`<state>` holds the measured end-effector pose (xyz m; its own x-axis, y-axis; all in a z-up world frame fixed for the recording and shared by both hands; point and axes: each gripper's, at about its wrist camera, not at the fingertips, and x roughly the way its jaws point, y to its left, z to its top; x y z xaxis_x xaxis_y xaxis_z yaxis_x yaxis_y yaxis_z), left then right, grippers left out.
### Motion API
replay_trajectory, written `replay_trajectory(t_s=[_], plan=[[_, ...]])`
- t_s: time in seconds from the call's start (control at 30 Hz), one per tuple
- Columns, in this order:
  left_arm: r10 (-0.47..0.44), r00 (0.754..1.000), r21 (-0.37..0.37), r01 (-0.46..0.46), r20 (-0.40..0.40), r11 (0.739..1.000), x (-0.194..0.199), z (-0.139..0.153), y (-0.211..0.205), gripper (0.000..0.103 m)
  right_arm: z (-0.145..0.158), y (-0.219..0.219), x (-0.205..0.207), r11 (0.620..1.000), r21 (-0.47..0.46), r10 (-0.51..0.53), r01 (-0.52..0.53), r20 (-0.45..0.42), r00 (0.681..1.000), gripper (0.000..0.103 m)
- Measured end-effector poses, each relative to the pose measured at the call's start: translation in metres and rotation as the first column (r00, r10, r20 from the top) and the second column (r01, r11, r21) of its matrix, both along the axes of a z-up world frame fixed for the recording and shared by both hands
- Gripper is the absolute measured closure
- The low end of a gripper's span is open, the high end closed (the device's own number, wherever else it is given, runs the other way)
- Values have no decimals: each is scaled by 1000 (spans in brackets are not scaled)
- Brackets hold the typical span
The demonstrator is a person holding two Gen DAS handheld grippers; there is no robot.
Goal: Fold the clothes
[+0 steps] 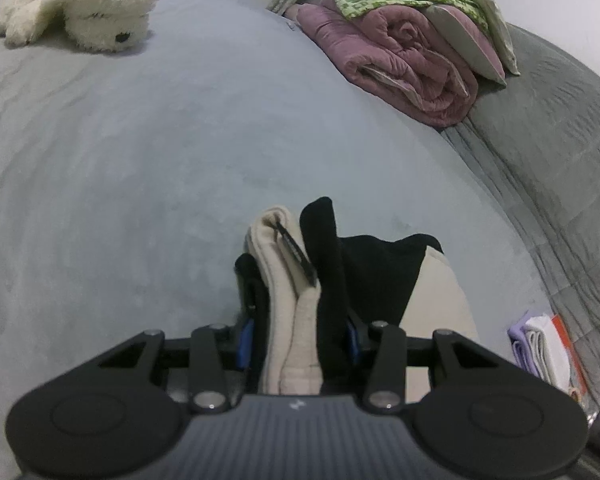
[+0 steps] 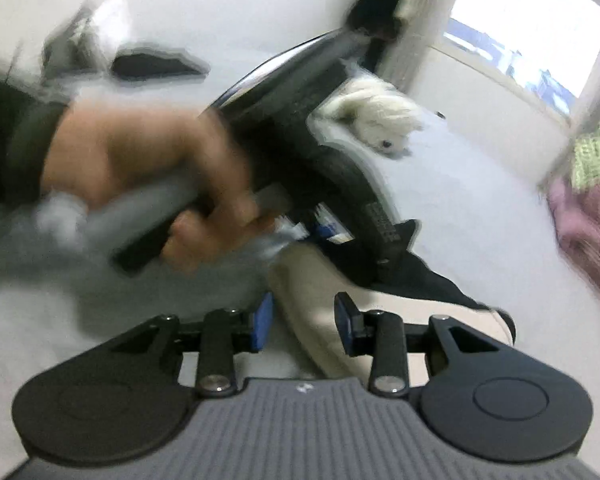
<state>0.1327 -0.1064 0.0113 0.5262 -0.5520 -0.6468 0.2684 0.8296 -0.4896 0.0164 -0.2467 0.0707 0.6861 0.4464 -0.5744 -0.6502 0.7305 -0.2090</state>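
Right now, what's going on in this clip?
A person is folding clothes on a grey bed with a handheld gripper in each hand. The left gripper is shut on a bunched cream and black garment. The right gripper is open, with a cream part of the garment lying between its fingers; that view is blurred. The person's hand holds the left tool. A white plush toy and a rolled pink blanket lie further back.

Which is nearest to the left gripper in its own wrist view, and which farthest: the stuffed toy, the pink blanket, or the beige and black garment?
1. Beige and black garment, clamped between the left gripper fingers.
2. Pink blanket, far right.
3. Stuffed toy, far left corner.
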Motion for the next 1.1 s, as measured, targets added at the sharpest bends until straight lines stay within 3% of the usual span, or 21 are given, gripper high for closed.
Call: replay_trajectory(t_s=[0.1, 0.2, 0.3, 0.4, 0.47, 0.6, 0.7, 0.87, 1.0, 1.1], plan=[[6, 1000, 10, -6, 3, 1000, -1, 1, -2, 60, 19, -34, 19, 969, 204, -130, 140, -58, 990, 65], [8, 1000, 27, -9, 12, 1000, -4, 3, -4, 60, 22, -55, 33, 902, 318, -261, 293, -138, 955, 66], [8, 1000, 44, -9, 23, 999, -6, 3, -6, 60, 6, -49, 28, 875, 282, -348, 393, -199, 916, 78], [8, 1000, 57, -9, 30, 998, -6, 4, -8, 60, -8, -44, 39, 878, 212, -381, 429, -233, 895, 79], [6, 999, 67, -9, 34, 998, -7, 5, -9, 60, -12, -45, 42, 875, 184, -399, 447, -247, 883, 86], [2, 999, 91, -6, 46, 996, -8, 6, -12, 60, -20, -52, 46, 866, 143, -433, 479, -267, 861, 91], [-1, 999, 97, -4, 50, 995, -8, 6, -13, 60, -24, -58, 48, 857, 116, -458, 503, -279, 844, 103], [-2, 998, 110, -4, 60, 994, -10, 7, -14, 60, -23, -68, 52, 842, 131, -471, 524, -297, 831, 103], [-9, 997, 126, 0, 71, 992, -11, 7, -15, 59, -17, -66, 46, 837, 121, -500, 534, -233, 834, 103], [-13, 997, 138, 3, 77, 990, -12, 7, -17, 59, -16, -67, 45, 827, 113, -520, 550, -216, 826, 97]])
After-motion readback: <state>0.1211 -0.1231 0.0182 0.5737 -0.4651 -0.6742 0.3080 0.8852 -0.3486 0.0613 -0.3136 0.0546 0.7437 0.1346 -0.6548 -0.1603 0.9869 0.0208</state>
